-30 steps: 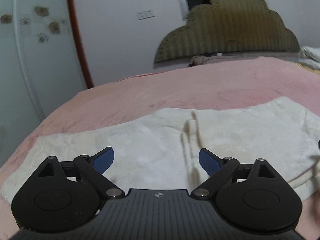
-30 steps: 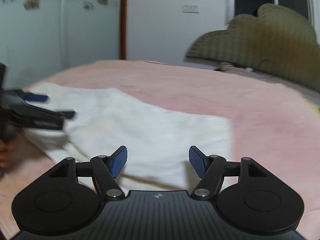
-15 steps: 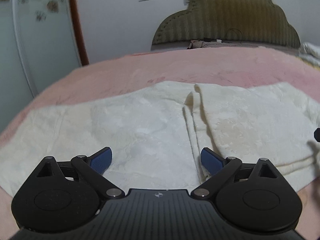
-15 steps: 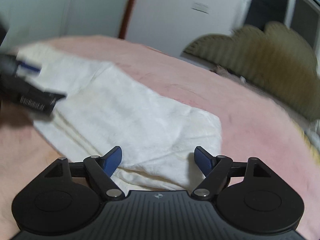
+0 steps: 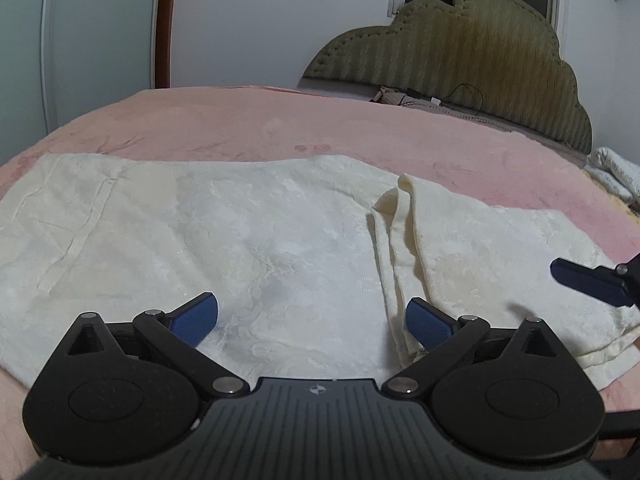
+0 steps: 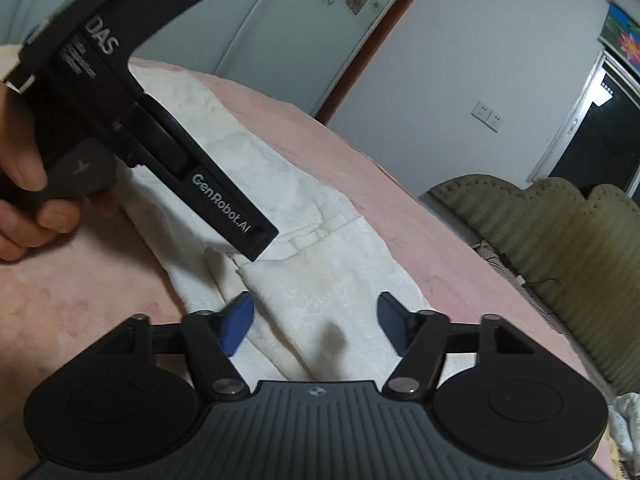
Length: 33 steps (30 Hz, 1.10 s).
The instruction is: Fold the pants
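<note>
The likeliest slip from here is a grab that takes only the top ply: the pants (image 5: 256, 240) look thin and soft, and a shallow pinch at a layered edge would, I judge, peel one layer and skew the fold. The pants lie flat across the pink bed (image 5: 280, 120); they are cream, faintly patterned and yellowed in patches, with a doubled-over flap at 3 o'clock and a raised ridge along its edge. The left gripper (image 5: 312, 316) hangs over the middle, jaws wide apart and empty. The right gripper (image 6: 316, 320) hovers over the flap, jaws likewise spread, holding nothing.
</note>
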Motion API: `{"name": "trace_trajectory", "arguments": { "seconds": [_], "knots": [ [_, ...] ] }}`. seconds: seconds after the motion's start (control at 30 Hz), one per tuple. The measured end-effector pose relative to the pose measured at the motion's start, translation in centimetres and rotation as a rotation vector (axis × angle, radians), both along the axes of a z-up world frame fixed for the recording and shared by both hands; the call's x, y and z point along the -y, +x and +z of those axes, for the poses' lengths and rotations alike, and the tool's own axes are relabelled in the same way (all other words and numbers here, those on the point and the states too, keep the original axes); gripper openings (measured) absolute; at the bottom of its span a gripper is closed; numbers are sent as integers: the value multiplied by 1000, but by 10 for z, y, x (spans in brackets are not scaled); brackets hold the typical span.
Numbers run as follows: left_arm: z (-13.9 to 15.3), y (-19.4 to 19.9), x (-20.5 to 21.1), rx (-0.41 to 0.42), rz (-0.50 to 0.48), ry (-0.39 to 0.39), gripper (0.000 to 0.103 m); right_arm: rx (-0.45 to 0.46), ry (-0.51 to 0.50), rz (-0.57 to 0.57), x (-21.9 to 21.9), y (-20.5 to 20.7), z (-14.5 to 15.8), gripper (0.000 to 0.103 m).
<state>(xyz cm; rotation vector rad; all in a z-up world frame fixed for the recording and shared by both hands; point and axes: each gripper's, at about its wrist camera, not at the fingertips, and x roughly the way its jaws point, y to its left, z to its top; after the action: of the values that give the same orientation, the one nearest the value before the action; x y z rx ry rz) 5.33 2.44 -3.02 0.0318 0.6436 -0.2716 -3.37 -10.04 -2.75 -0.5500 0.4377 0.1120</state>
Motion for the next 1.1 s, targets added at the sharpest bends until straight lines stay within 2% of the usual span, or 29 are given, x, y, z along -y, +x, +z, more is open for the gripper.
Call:
{"name": "trace_trajectory", "arguments": {
  "seconds": [0.07, 0.13, 0.17, 0.2, 0.23, 0.3, 0.37, 0.4, 0.43, 0.5, 0.6, 0.67, 0.73, 0.93, 0.97, 1.03, 1.07, 1.1],
  "knots": [
    [-1, 0, 4, 0, 1, 24, 103, -4, -1, -25, 4, 1, 0, 51],
    [-1, -1, 4, 0, 2, 32, 103, -9, -22, -43, 6, 2, -2, 37],
    [-1, -1, 4, 0, 2, 31, 103, -17, -22, -39, 7, 4, -4, 34],
    [-1, -1, 4, -1, 2, 31, 103, -26, -18, -30, 6, 4, -5, 28],
    [-1, -1, 5, 0, 3, 33, 103, -36, -15, -16, 5, 5, -6, 17],
    [0, -2, 5, 4, 10, 37, 103, -48, -25, 4, 1, 5, -10, 10],
    [4, -3, 3, 16, 51, 33, 101, -41, -23, 12, 1, 5, -11, 10],
    [8, -3, 0, 22, 66, 6, 100, -40, 7, 15, 5, 5, -8, 10],
    [13, -3, -4, 18, 70, -53, 100, -41, 47, 15, 11, 6, -5, 10],
    [24, 3, -16, -29, 45, -226, 101, -46, 160, 10, 26, 6, 3, 9],
    [27, 21, -29, -183, -5, -499, 101, -48, 319, 1, 48, 6, 14, 9],
    [21, 34, -27, -294, -49, -623, 101, -39, 371, -5, 58, 5, 18, 9],
    [15, 42, -19, -369, -72, -672, 101, -33, 385, -7, 62, 3, 20, 9],
    [6, 57, 10, -453, -120, -681, 98, -22, 388, 3, 64, -2, 20, 9],
    [1, 62, 13, -492, -116, -703, 92, -22, 391, 4, 66, -1, 20, 9],
    [-9, 72, 17, -568, -113, -748, 62, -22, 397, 9, 66, -3, 20, 9],
    [-11, 75, 20, -588, -97, -727, 49, -26, 400, 14, 67, -5, 20, 10],
    [-11, 75, 21, -580, -78, -685, 31, -37, 406, 26, 69, -5, 21, 10]
  ]
}}
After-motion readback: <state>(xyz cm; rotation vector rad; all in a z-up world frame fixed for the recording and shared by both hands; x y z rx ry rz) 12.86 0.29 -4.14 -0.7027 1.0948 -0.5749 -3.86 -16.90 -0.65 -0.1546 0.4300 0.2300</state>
